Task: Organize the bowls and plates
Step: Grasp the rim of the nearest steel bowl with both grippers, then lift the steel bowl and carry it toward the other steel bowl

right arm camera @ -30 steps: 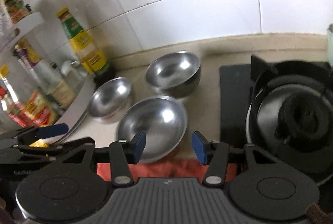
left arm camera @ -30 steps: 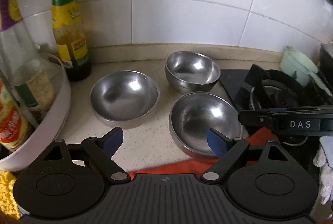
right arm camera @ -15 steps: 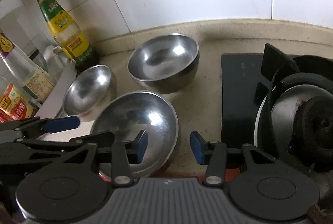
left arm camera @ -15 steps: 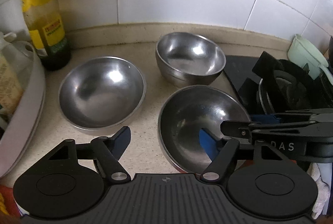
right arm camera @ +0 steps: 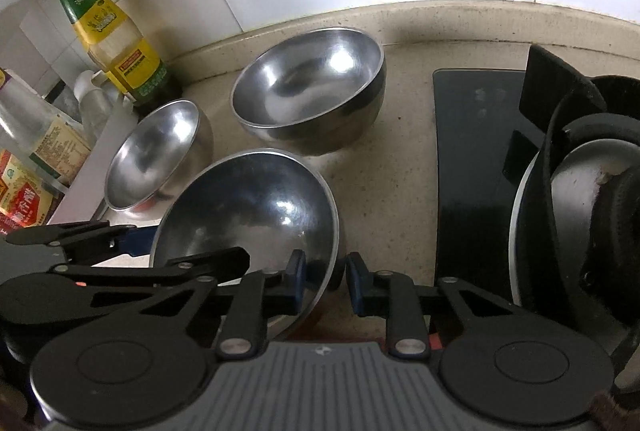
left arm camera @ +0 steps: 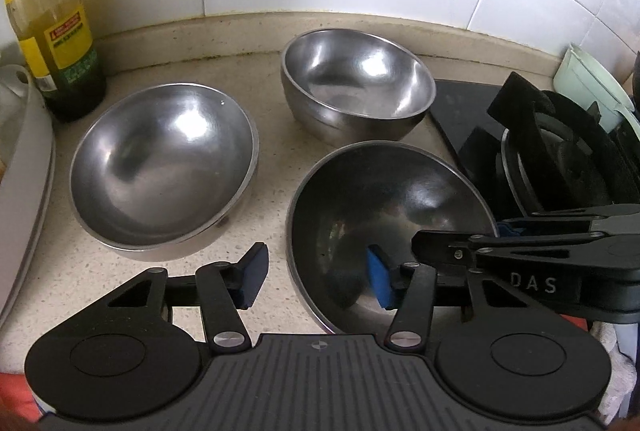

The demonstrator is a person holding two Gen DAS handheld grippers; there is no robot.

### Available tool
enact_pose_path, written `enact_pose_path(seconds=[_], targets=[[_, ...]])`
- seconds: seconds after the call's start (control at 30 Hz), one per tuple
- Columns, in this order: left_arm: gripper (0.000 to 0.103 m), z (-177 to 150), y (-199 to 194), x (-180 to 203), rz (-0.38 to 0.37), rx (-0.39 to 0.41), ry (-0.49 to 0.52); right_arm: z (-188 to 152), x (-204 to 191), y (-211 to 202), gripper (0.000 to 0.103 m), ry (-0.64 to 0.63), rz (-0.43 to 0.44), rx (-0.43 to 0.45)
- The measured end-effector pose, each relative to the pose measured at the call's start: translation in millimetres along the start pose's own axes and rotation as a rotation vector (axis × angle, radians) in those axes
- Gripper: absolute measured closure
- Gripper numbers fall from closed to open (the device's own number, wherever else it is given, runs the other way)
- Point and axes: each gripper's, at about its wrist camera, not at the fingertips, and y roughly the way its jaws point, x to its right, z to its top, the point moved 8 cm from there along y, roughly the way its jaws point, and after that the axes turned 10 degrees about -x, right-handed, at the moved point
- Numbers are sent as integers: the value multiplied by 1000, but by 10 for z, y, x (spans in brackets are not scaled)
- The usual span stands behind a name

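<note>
Steel bowls, three, sit on the speckled countertop [left arm camera: 276,151]. Nearest bowl [left arm camera: 384,215] has both tongs on its rim. Left gripper [left arm camera: 316,277] straddles the near-left rim: one blue pad outside on the counter side, the other inside the bowl. Jaws closing, pads not yet pressing on the rim as far as I can see. Right gripper [right arm camera: 325,281] straddles the near-right rim, inner pad in the bowl, outer pad just outside. Jaws closing, nearly on the wall; can't confirm contact.

Second bowl [left arm camera: 164,167] sits ahead-left of the left tongs, apart from the nearest one. Deeper bowl [left arm camera: 358,77] sits straight ahead, behind the nearest bowl, close to the backsplash.

Readable text: "DAS" in white on the right tool's body where it crosses the left wrist view. Sauce bottle [right arm camera: 116,43], green/yellow label with Chinese print, too small to read, stands far left by the wall. Red packet [right arm camera: 20,199] at left edge, Chinese characters, partly cut off.

Gas hob [right arm camera: 476,167] with black pan support lies right of the right tongs.
</note>
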Motion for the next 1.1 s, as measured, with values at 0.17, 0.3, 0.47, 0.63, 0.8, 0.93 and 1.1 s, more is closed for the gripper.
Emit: enact_pose_path(seconds=[0.17,0.3,0.47,0.63,0.8,0.93,1.1], targets=[[43,0,51,-28,28,-8,3,8,-15,25,81,8,7,-2],[42,9,59,-40,28,-7,-4,10,8,24,81,23,15,10],[42,11,54,-34,35,-4,-2,3,9,15,81,13,14,33],[55,6,41,28,25,-2,18,-2,9,14,83,14,20,36],[58,-5,40,62,30,2,31,-8,16,2,84,20,24,33],[58,-17,37,57,33,-1,27,-15,13,-6,84,18,24,33],[57,-12,38,75,39,3,26,-8,3,-15,84,18,25,37]])
